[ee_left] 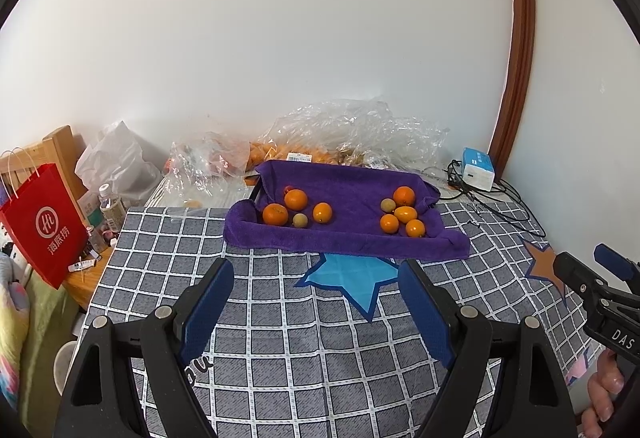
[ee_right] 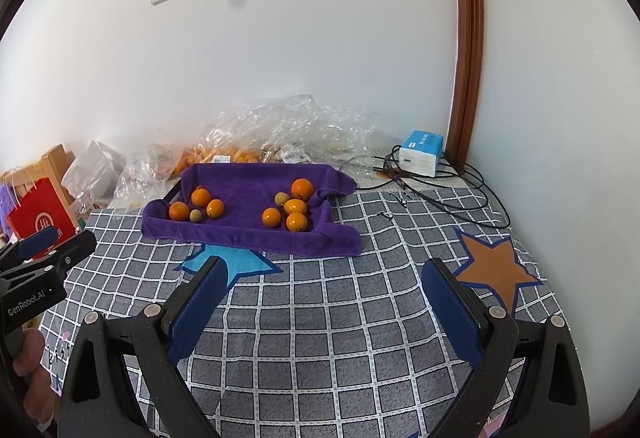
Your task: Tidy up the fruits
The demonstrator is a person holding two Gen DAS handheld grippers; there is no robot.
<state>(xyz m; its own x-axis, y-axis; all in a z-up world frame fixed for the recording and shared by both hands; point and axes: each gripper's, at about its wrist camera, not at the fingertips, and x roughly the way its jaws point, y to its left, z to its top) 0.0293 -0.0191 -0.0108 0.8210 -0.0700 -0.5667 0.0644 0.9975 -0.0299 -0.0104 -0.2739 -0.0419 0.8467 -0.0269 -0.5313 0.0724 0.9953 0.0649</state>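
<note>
A tray draped in a purple towel lies on the checked cloth ahead of both grippers. At its left end sit three oranges and one pale round fruit. Several oranges and another pale fruit cluster at its right end. My left gripper is open and holds nothing, well short of the tray. My right gripper is open too, with only cloth between its fingers. Each gripper shows at the edge of the other's view.
Crumpled clear plastic bags with more oranges lie behind the tray by the wall. A blue-white box and black cables sit at the back right. A red paper bag and bottles stand left.
</note>
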